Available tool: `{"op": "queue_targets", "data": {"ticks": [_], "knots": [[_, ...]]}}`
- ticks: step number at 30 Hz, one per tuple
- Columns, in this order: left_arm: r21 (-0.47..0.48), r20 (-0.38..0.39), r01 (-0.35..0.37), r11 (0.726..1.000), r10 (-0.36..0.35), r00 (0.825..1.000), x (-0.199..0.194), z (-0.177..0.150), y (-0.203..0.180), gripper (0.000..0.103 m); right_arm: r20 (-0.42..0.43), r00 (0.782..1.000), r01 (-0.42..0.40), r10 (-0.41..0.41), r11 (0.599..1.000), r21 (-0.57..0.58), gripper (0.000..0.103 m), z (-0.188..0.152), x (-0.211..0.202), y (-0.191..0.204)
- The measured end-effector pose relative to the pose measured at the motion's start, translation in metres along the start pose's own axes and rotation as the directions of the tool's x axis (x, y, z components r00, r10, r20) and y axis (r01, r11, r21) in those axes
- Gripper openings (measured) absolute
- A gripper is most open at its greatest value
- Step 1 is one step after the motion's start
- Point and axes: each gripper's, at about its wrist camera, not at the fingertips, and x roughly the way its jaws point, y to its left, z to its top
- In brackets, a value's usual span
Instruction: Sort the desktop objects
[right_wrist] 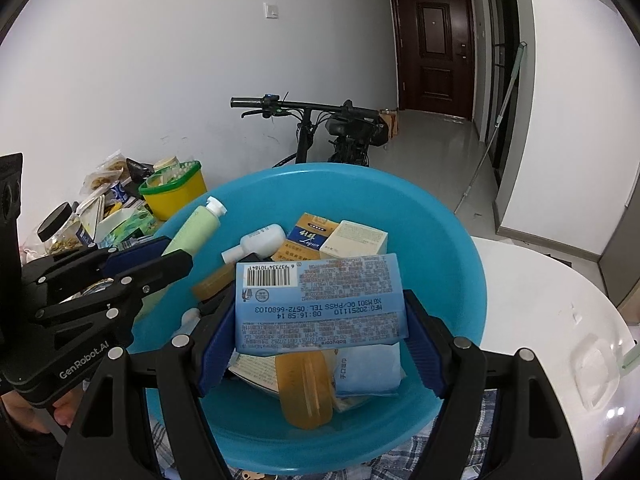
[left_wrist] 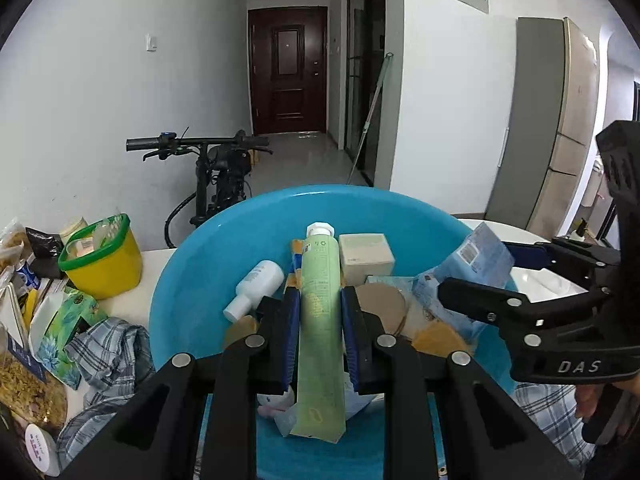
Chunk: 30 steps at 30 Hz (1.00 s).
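Blue basin (left_wrist: pixel 192 280) filling centre frame, left gripper (left_wrist: pixel 320 320) clamping a green tube (left_wrist: pixel 320 292), right gripper (right_wrist: pixel 320 328) squeezing a blue wipes pack (right_wrist: pixel 320 300) above it

The left gripper (left_wrist: pixel 320 312) and the right gripper (right_wrist: pixel 320 328) are matte black plastic linkages with round silver rivets and ribbed blue finger pads (right_wrist: pixel 218 340). White lettering reads "DAS" and "GenRobot.AI". Bare skin of a hand (right_wrist: pixel 66 410) shows beneath.

- Your basin (right_wrist: pixel 452 248) sits on the table (right_wrist: pixel 560 300), holding a bottle (right_wrist: pixel 260 242) and boxes (right_wrist: pixel 354 242).
- The tub (right_wrist: pixel 176 192) stands left of the basin.
- The bike (right_wrist: pixel 320 128) is behind.
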Motion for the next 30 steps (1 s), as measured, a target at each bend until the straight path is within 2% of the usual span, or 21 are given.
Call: {"op": "queue_targets", "data": {"ticks": [14,30], "knots": [[-0.010,0.019,0.008,1.000,-0.008,1.000,-0.008,0.002,0.006,0.022,0.042,0.999,-0.016,0.017,1.000,-0.019,0.075,0.006,-0.004,0.014],[-0.011,0.003,0.015,1.000,-0.015,1.000,-0.004,0.001,0.006,0.022,0.044,0.999,-0.023,0.024,1.000,-0.019,0.075,0.005,-0.003,0.016]]}}
